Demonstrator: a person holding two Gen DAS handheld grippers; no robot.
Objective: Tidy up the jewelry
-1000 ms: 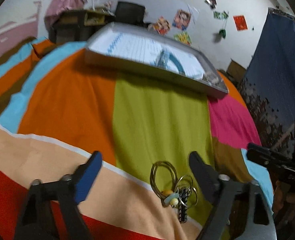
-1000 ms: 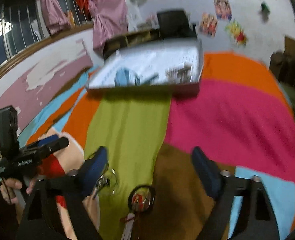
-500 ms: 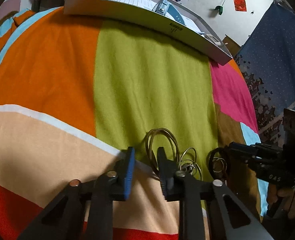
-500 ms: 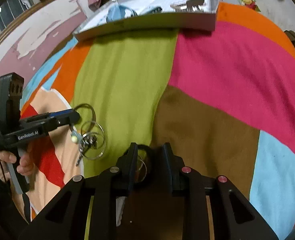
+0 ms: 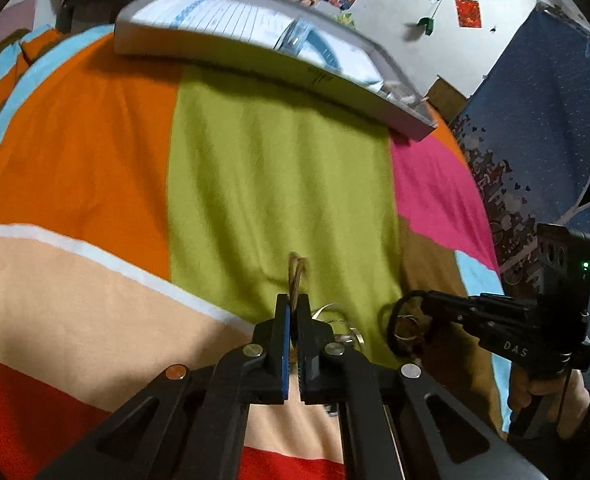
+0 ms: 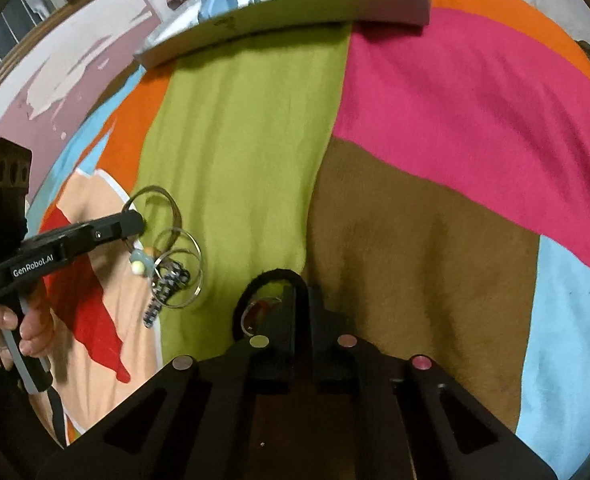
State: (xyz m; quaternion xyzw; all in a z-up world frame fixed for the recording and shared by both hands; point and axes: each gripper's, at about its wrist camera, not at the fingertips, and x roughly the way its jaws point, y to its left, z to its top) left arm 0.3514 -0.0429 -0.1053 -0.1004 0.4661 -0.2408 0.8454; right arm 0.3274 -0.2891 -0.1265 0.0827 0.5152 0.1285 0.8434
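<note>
Left gripper (image 5: 293,300) pinched shut on bronze bangles (image 5: 297,270), right gripper (image 6: 303,294) clamped on black bangle (image 6: 273,276), both just closed, on patchwork bedspread (image 5: 279,184), grey tray (image 5: 255,60) far.

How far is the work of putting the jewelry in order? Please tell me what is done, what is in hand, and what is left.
Done: the tray on the bed already holds some pieces, among them a blue bangle.

In hand: both tongs have just closed. The left tongs pinch the thin gold bangles; the right tongs grip the black bangle.

Left: carrying these to the tray, then the silver rings lying on the bedspread.
</note>
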